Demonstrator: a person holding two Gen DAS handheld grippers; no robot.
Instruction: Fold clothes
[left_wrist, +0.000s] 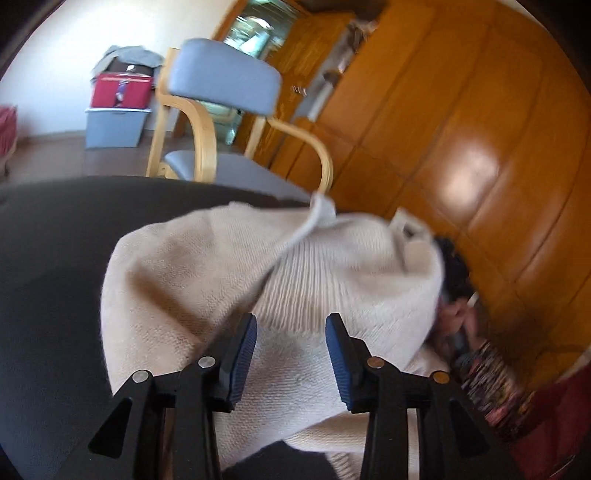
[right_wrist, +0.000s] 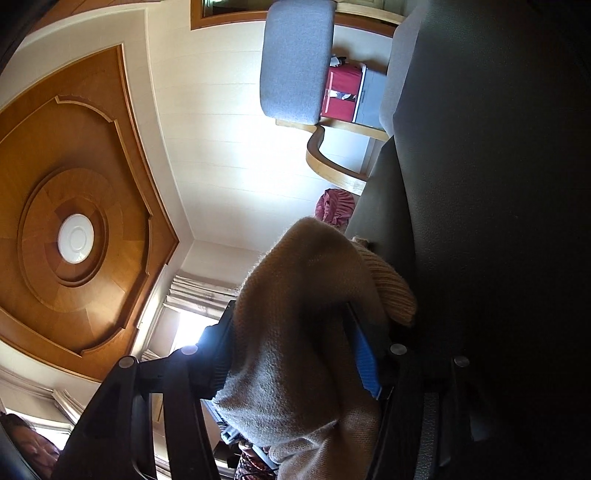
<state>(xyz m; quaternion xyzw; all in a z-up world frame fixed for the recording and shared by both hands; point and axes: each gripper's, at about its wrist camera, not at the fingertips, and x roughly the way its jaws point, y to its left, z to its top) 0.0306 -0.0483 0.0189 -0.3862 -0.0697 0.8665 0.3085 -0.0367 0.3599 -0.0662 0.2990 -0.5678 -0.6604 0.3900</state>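
Observation:
A cream knitted sweater (left_wrist: 229, 266) lies bunched on a dark surface (left_wrist: 55, 258). In the left wrist view my left gripper (left_wrist: 291, 321) hovers over its near part. The jaws stand apart, and the blue pads (left_wrist: 243, 354) press on nothing. In the right wrist view the picture is rolled onto its side. There a thick fold of the sweater (right_wrist: 295, 332) hangs between the jaws of my right gripper (right_wrist: 290, 306), right beside the dark surface (right_wrist: 480, 221). The jaws are wide, and one blue pad (right_wrist: 364, 358) shows bare next to the cloth.
A chair (left_wrist: 221, 81) with grey cushions and bent wooden arms stands behind the dark surface. A wooden wardrobe (left_wrist: 461, 129) fills the right. A red box (left_wrist: 122, 90) sits on a grey bin. A person's patterned sleeve (left_wrist: 487, 380) is at the right edge. A pink cloth (right_wrist: 334, 205) lies further off.

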